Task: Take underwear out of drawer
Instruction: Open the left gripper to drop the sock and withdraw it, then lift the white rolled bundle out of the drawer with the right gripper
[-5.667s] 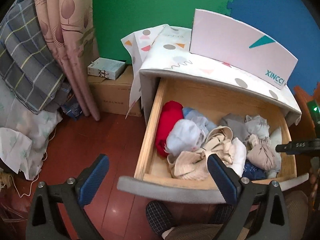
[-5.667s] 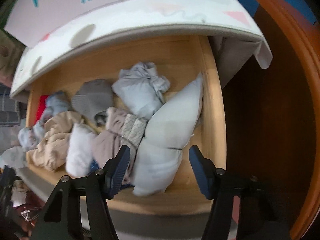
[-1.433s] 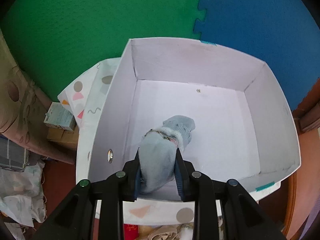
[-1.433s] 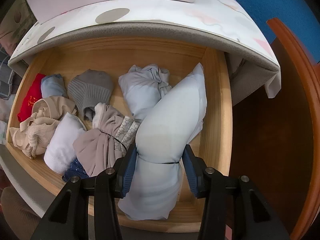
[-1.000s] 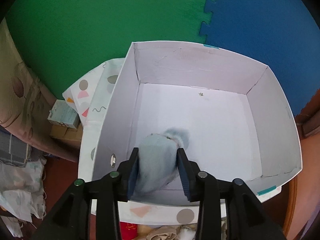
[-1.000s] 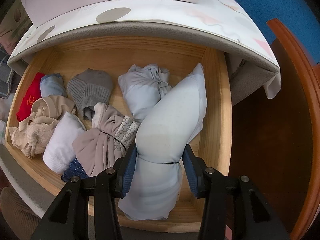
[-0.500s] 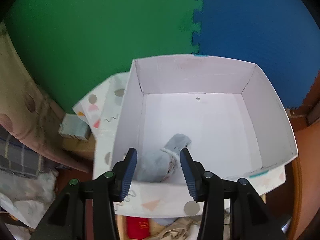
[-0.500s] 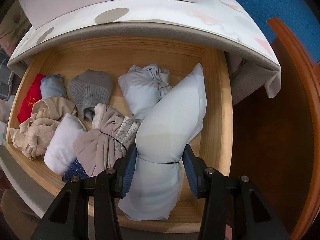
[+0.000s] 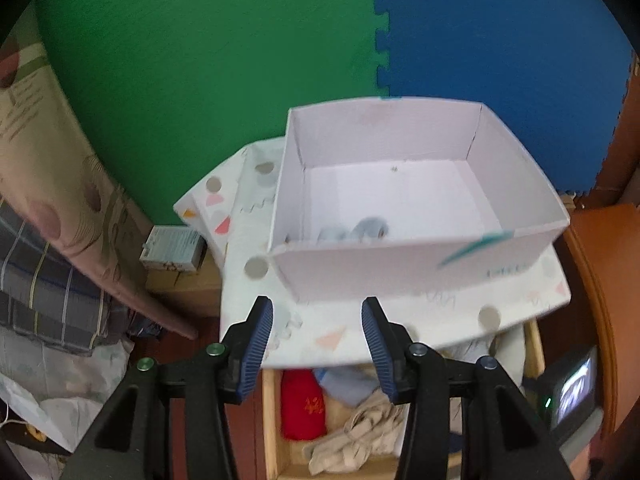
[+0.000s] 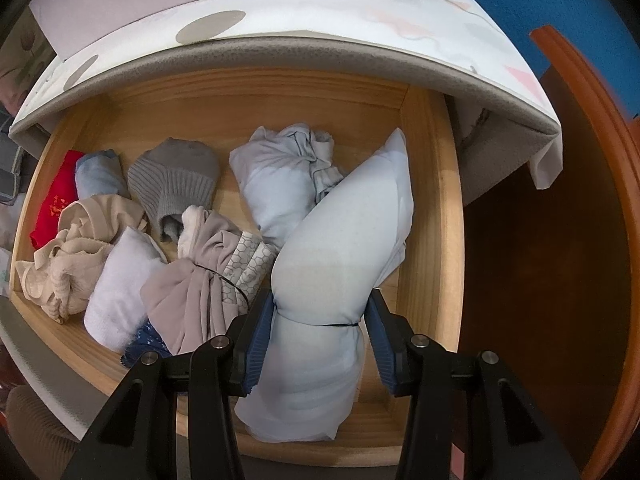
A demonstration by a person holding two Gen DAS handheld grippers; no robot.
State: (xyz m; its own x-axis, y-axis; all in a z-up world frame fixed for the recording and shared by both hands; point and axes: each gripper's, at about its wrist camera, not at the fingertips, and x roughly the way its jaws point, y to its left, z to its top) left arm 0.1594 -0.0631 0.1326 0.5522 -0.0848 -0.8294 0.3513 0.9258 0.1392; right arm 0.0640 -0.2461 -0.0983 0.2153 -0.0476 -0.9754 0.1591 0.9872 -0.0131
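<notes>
In the left wrist view a pale blue underwear roll lies inside the white shoe box on top of the cabinet. My left gripper hangs in front of the box, its jaws opening and nothing between them. In the right wrist view my right gripper is shut on a long pale blue bundle tied with a black band, lying along the right side of the wooden drawer. Several other rolled garments fill the drawer: grey, light blue, beige, white, red.
The cabinet top carries a patterned cloth. A curtain and plaid fabric hang at left, with a small carton on a brown box. A brown wooden panel stands right of the drawer. Green and blue foam mats cover the wall.
My left gripper let go of the pale blue roll, left it in the box, and drew back and up out of the box. The right gripper kept still on the long bundle.
</notes>
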